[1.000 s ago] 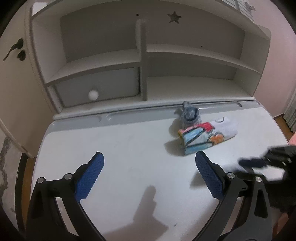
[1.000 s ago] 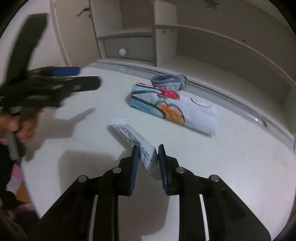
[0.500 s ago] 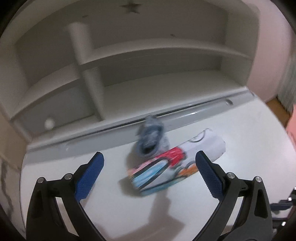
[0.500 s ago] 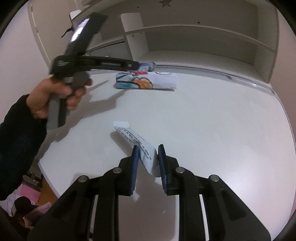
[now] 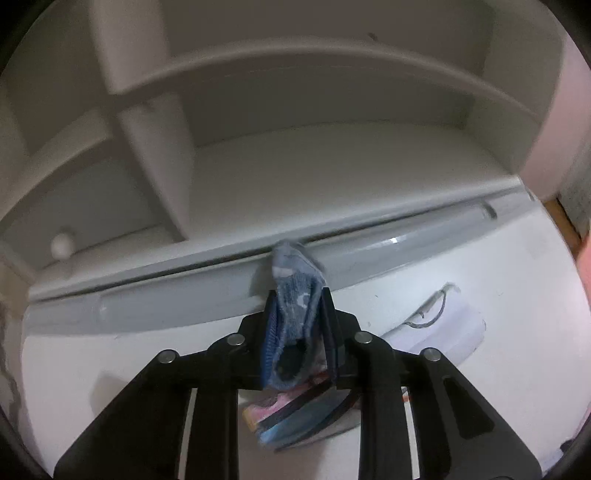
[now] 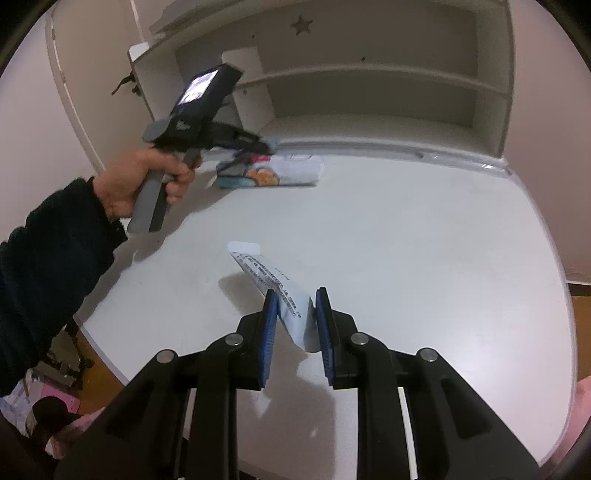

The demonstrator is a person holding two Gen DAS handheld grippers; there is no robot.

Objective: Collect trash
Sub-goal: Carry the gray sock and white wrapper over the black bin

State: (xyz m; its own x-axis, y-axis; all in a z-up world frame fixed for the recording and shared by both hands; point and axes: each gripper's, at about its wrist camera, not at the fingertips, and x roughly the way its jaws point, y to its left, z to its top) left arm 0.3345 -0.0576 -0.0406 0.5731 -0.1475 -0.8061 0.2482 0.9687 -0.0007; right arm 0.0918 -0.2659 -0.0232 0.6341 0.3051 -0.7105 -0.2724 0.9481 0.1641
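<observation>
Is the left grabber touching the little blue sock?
Touching. In the left wrist view the left gripper has just been closing its jaws, and now they press the blue sock from both sides, bunching it up between them.

Premises: a child's bedroom or study corner in a home.
Observed: a rounded white desk top (image 6: 424,236) backed by a white wooden shelf hutch (image 6: 369,77) with a star-shaped cut-out (image 6: 301,25) and a small grey drawer with a round white knob (image 5: 61,245); pink painted wall (image 6: 546,147); cream door with a dark lever handle (image 6: 123,82); wooden floor (image 6: 99,373).
</observation>
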